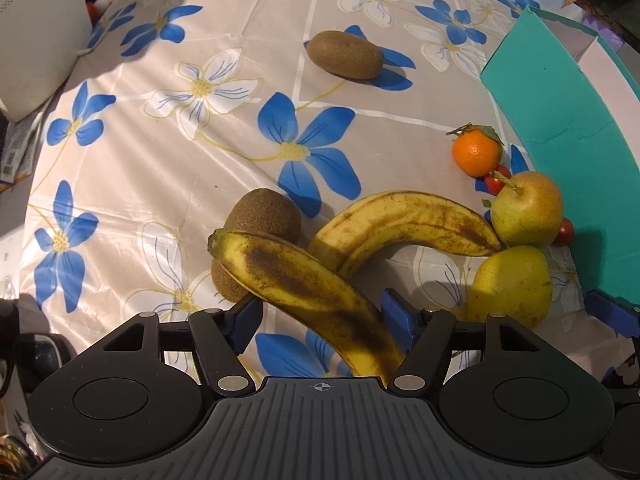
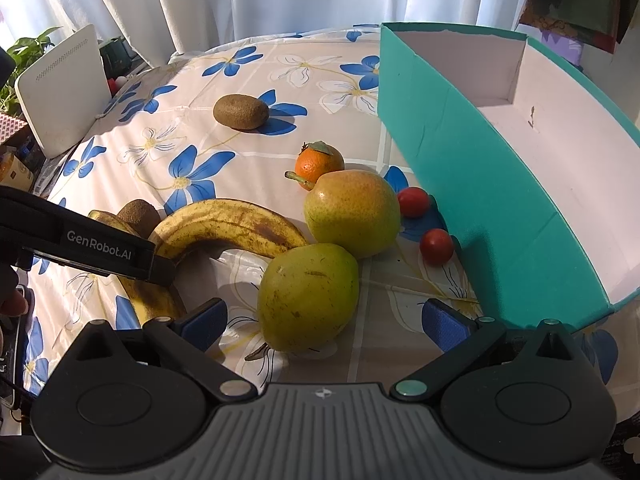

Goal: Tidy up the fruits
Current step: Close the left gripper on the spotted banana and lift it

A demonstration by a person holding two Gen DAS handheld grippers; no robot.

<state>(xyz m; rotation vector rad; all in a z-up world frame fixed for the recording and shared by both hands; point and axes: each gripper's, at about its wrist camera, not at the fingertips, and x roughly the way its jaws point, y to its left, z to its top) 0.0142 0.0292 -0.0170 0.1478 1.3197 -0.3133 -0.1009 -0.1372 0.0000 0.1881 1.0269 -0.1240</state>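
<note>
My left gripper (image 1: 322, 316) is open, its blue pads on either side of a spotted banana (image 1: 308, 292) lying on the floral tablecloth. A second banana (image 1: 404, 224), two kiwis (image 1: 262, 216) (image 1: 345, 55), a mandarin (image 1: 476, 151), two pears (image 1: 526, 210) (image 1: 512, 284) and cherry tomatoes (image 2: 436, 246) lie nearby. My right gripper (image 2: 324, 320) is open around the greener pear (image 2: 308, 296). The teal box (image 2: 480, 184) stands at the right with a white, empty inside.
A white router-like device (image 2: 64, 88) stands at the table's far left edge, with clutter and a plant behind it. White curtains hang behind the table. The left gripper's body (image 2: 92, 248) crosses the right wrist view above the near banana.
</note>
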